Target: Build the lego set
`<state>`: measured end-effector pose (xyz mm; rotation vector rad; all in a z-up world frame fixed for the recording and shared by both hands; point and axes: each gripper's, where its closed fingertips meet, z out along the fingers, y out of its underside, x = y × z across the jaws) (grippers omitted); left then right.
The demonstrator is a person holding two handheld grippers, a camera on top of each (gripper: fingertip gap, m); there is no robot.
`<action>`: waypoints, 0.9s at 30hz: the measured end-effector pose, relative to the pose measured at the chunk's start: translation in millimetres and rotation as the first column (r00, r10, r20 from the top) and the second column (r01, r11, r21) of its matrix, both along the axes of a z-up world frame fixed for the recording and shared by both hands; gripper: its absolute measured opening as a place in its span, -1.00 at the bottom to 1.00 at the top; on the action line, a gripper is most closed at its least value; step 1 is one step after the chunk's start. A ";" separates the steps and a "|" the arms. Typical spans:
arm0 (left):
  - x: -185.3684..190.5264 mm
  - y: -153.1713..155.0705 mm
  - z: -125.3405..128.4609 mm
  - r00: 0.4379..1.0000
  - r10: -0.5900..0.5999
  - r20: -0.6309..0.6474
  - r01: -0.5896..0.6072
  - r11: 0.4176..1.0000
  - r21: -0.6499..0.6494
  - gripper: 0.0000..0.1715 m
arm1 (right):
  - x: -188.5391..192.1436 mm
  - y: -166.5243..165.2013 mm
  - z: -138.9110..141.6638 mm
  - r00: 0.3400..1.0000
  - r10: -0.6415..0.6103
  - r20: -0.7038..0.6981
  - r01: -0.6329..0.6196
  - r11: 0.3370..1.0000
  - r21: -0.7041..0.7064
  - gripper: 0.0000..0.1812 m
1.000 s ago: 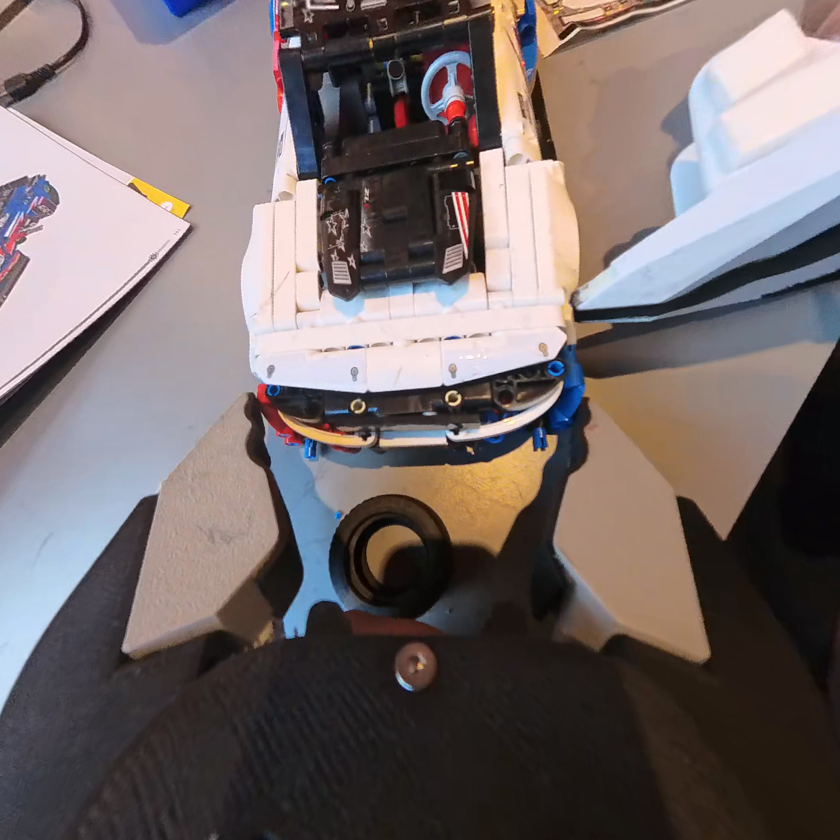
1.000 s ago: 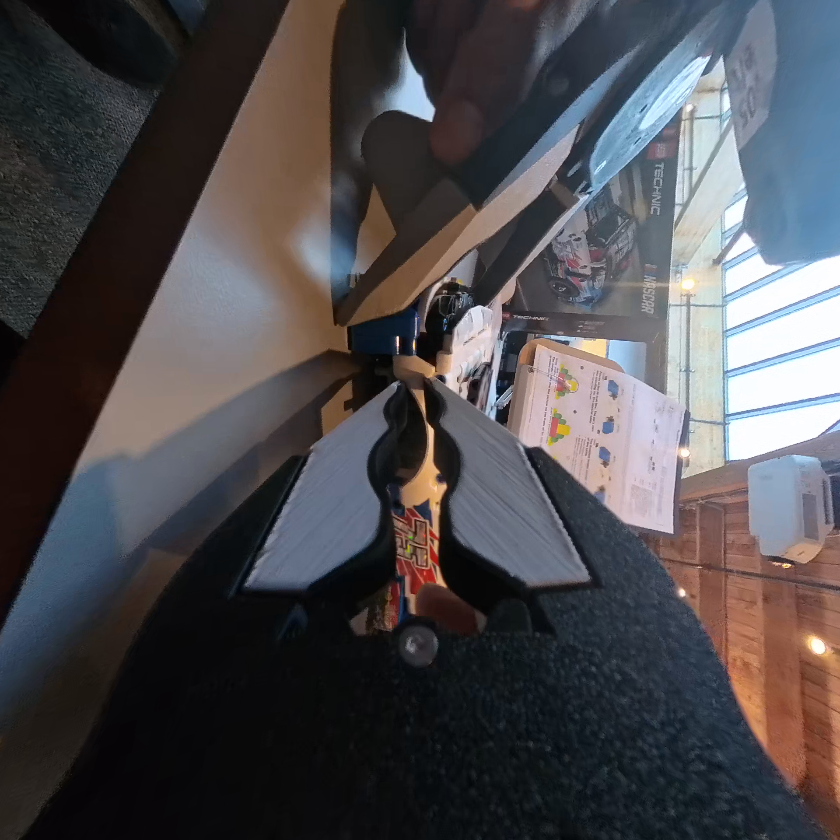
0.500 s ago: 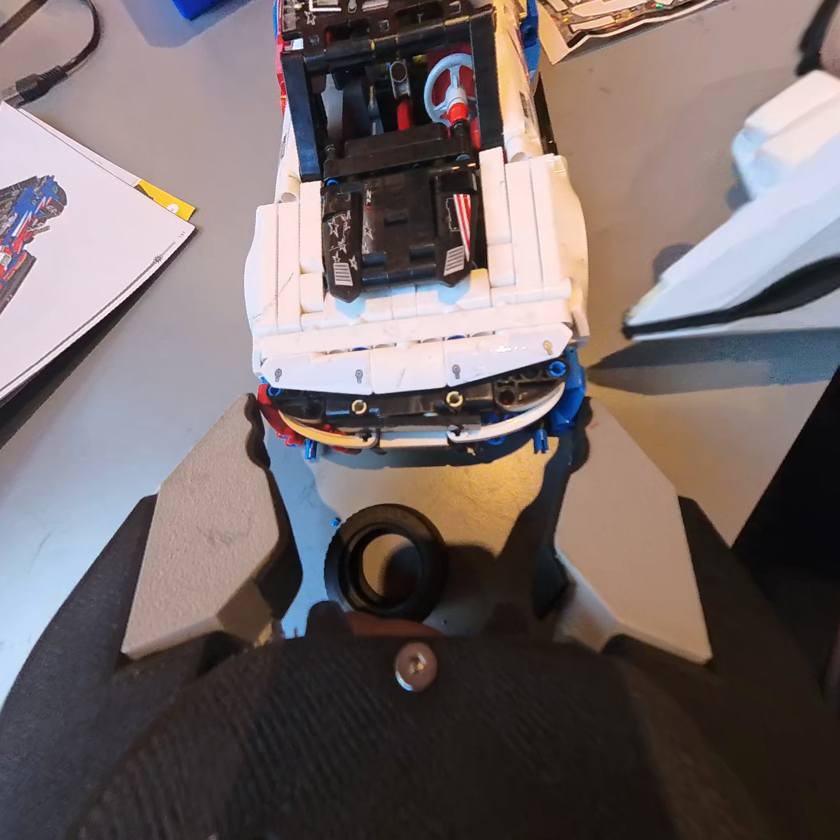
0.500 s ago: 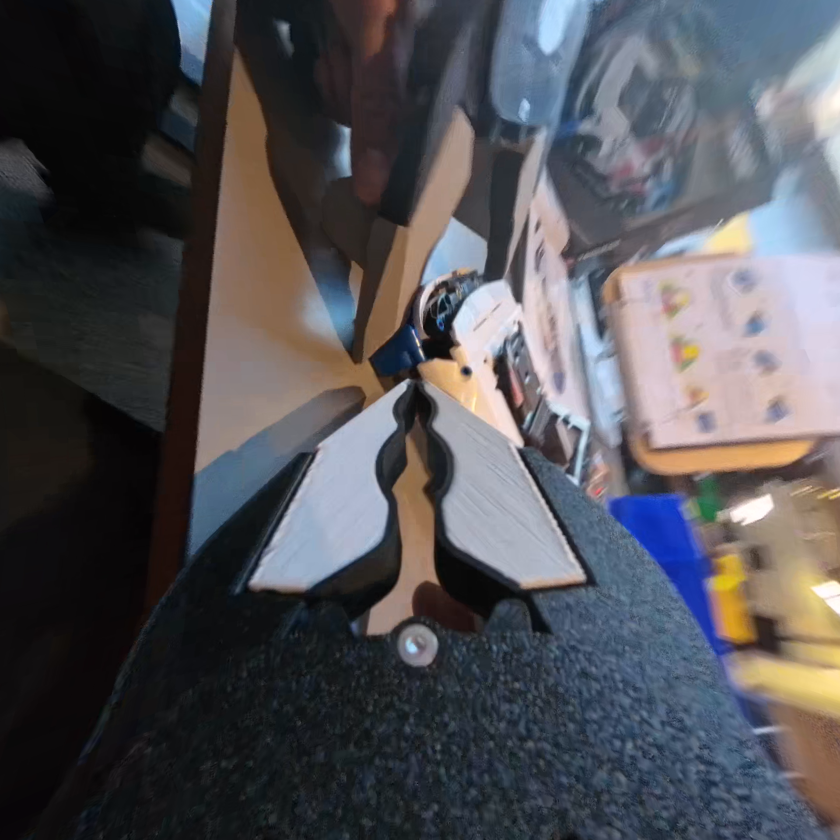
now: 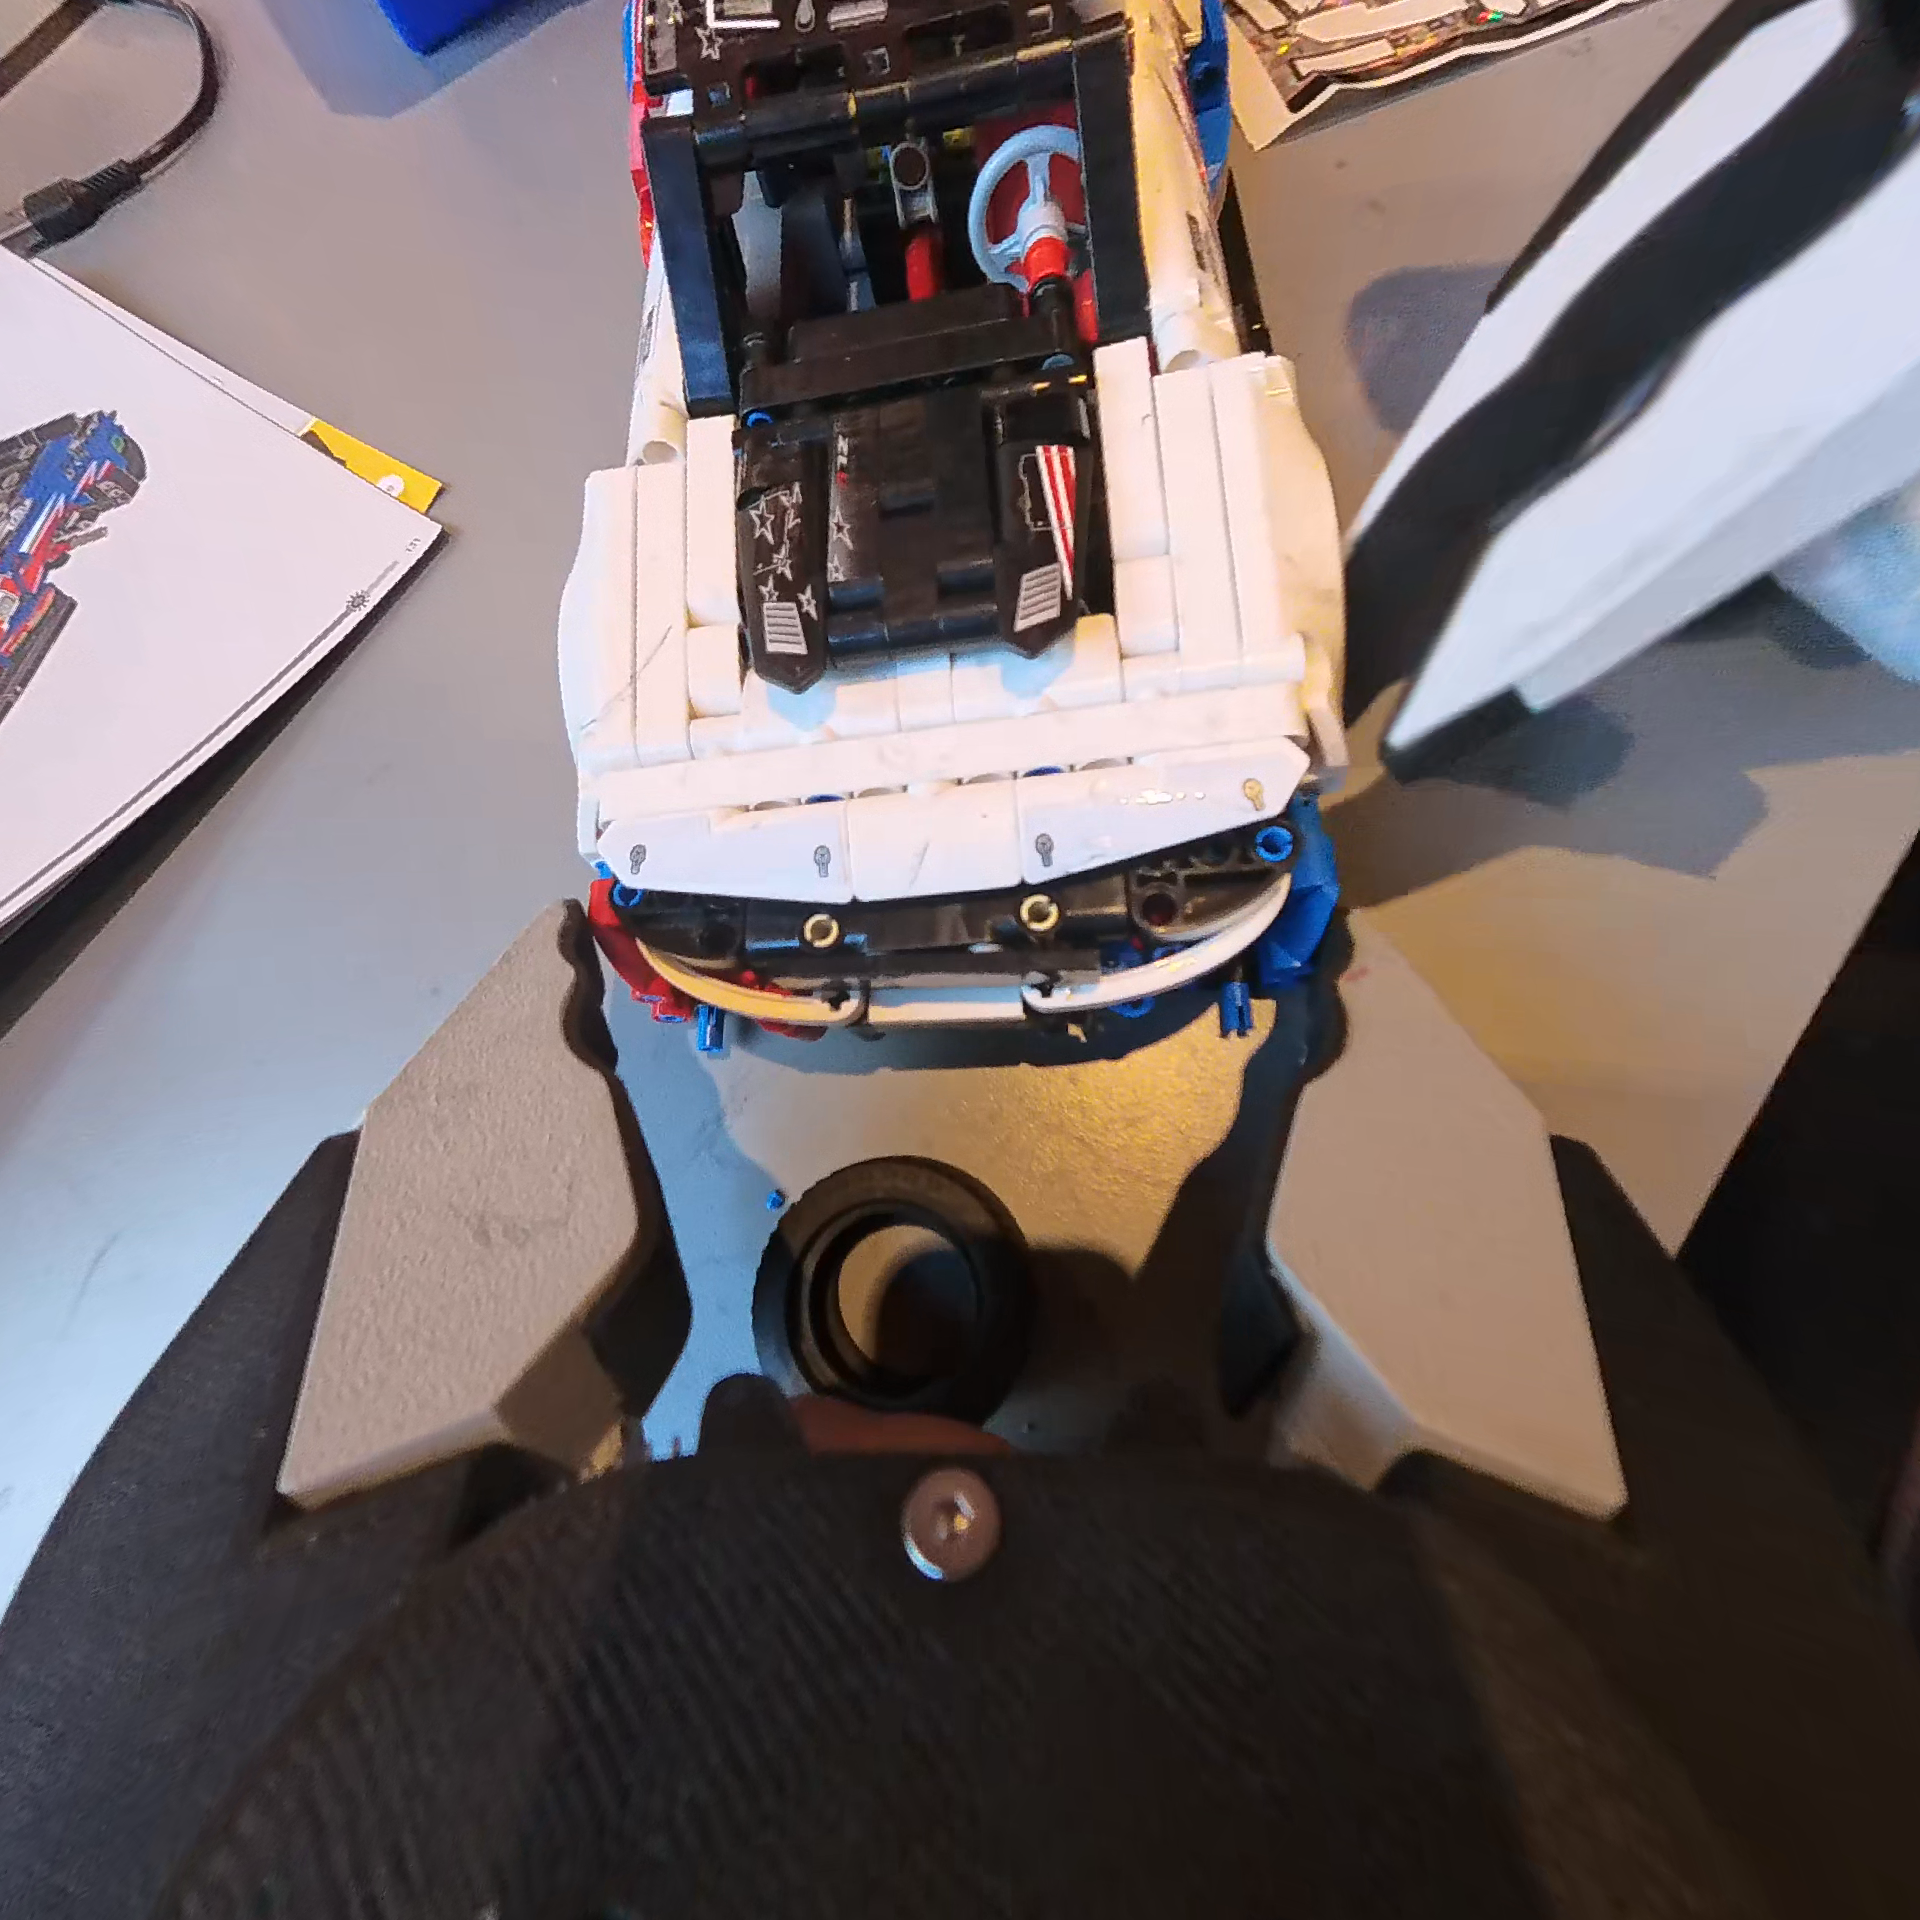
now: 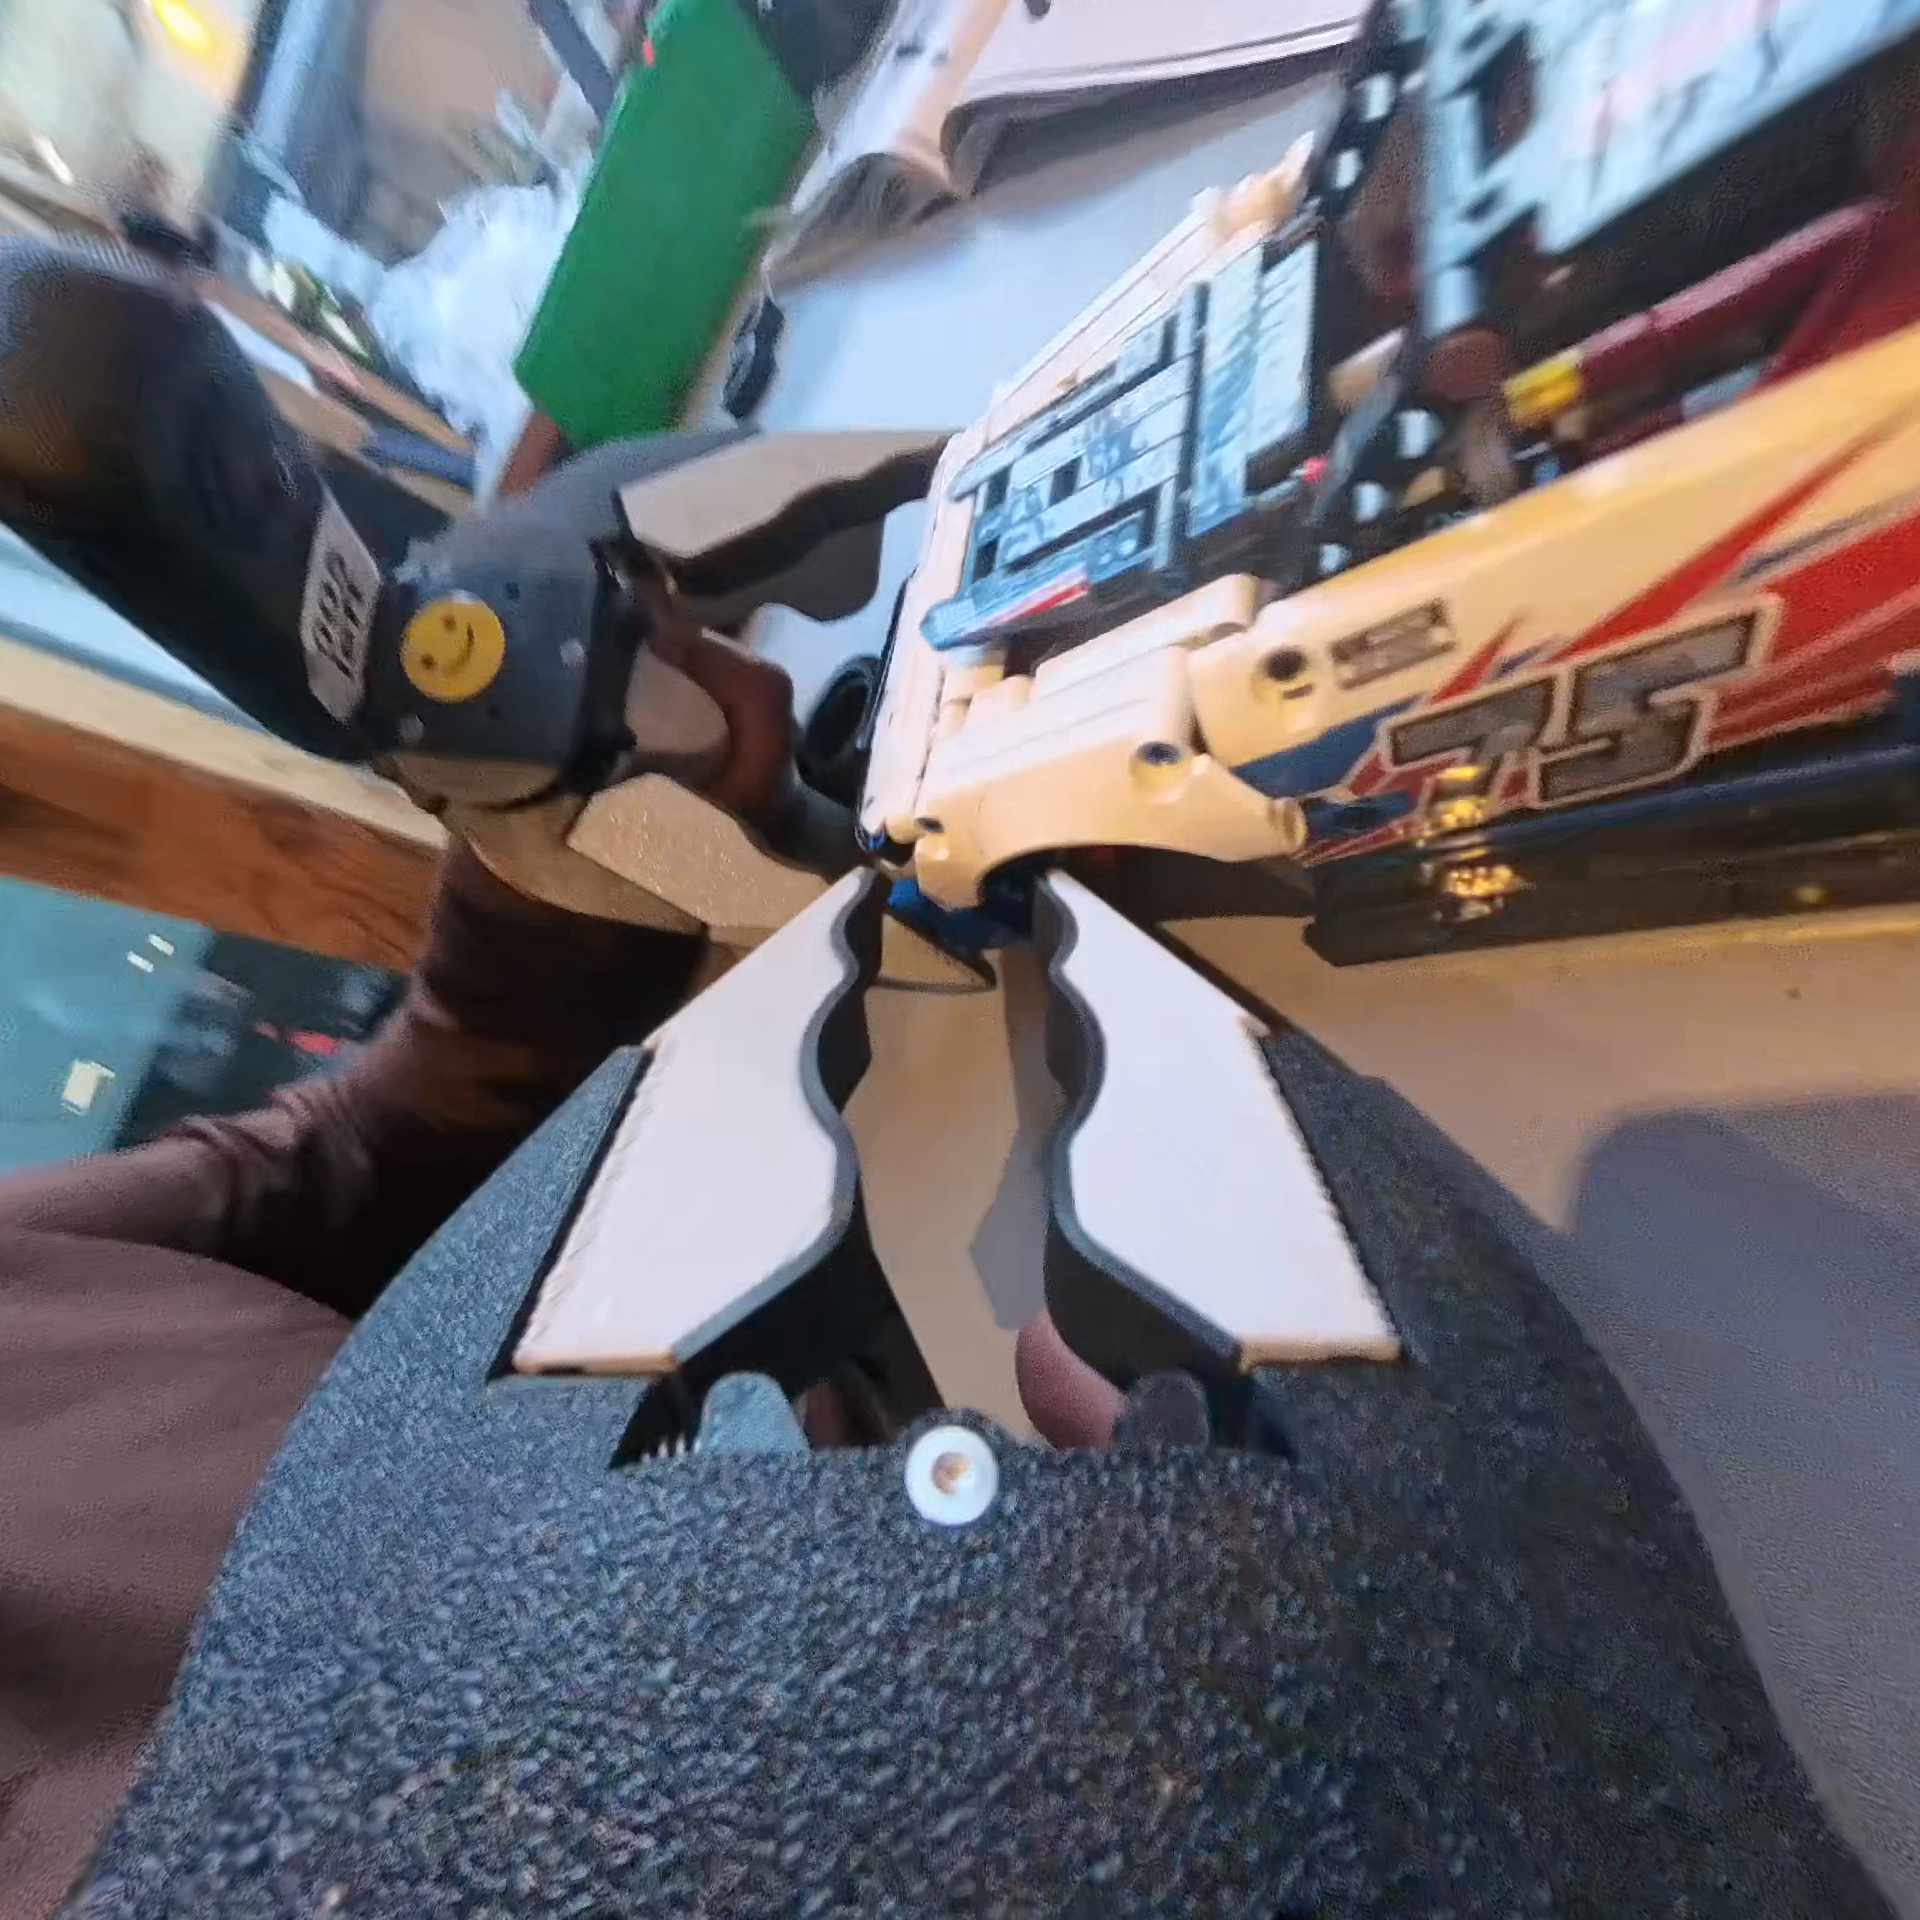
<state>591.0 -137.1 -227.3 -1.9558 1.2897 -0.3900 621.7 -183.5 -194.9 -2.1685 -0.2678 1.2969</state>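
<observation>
An instruction booklet lies at far left on the grey table. The left gripper, jaws wide, brackets the nose of the centred lego car, seemingly steadying it. A loose black tyre waits between its fingers; fitting it likely comes next. The right gripper, jaws narrowly parted and empty, nears the car's front wheel arch. The car is white, with red-and-blue striping.

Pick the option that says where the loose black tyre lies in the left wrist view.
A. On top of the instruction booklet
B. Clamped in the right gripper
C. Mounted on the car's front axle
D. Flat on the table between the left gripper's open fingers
D: the black tyre lies flat on the grey table between the open fingers of the left gripper, just short of the lego car.
</observation>
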 end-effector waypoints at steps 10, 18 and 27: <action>0.0 0.2 -0.5 1.000 -0.003 0.000 0.003 1.000 -0.001 0.54 | -0.5 4.4 -0.7 0.987 -0.043 -0.154 0.029 0.995 -0.092 -0.94; 0.1 0.7 -1.2 1.000 0.006 -0.003 -0.006 1.000 -0.003 0.54 | -2.2 5.7 0.5 0.983 -0.076 -0.165 0.055 0.990 -0.128 -0.94; 1.2 3.9 -1.4 1.000 0.023 -0.002 -0.023 1.000 0.000 0.56 | -10.5 4.6 0.3 0.975 -0.056 -0.215 0.021 0.987 -0.160 -0.94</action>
